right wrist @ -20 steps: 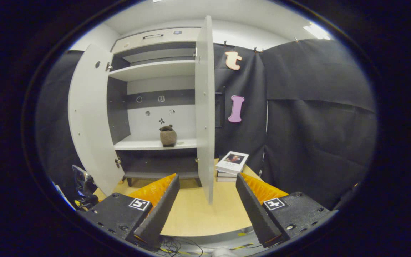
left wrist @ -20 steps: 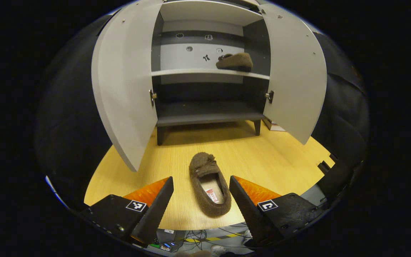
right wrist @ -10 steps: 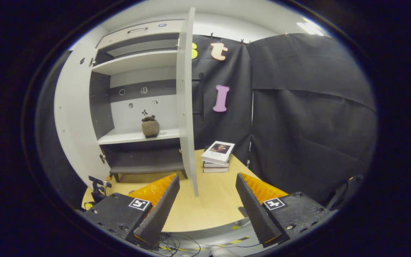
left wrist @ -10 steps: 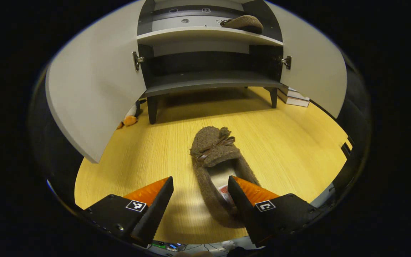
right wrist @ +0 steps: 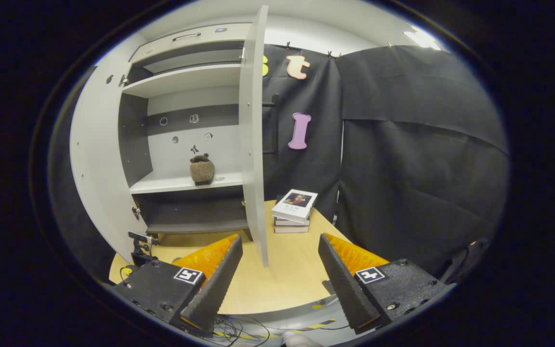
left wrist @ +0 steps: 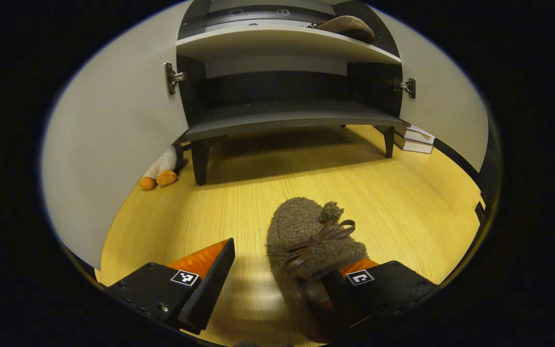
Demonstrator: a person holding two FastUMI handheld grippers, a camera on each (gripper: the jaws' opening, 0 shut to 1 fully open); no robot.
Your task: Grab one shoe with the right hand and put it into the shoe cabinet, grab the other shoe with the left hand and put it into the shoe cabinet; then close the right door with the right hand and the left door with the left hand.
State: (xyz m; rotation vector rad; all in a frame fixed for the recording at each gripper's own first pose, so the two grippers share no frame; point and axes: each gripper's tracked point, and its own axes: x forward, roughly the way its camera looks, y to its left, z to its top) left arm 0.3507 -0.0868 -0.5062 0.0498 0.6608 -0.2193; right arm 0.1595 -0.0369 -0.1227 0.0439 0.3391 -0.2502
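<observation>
No legible text, brand or number anywhere. Top book (right wrist: 295,204) of the stack, centre of the right gripper view: cover printing too small to read. Square black-and-white coded markers on both gripper bodies, no characters.

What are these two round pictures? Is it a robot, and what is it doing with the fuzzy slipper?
There is no robot here. A person holds a two-finger claw in each hand, and a small camera rides on each one. The left gripper view looks down at a wooden floor. There the left claw is open around a fuzzy slipper, with one finger poked inside it, not squeezing. The right gripper view looks at the shoe cabinet, both doors open. The other slipper already sits on a shelf. The right claw is open and holds nothing. A stack of books lies beside the cabinet.
</observation>
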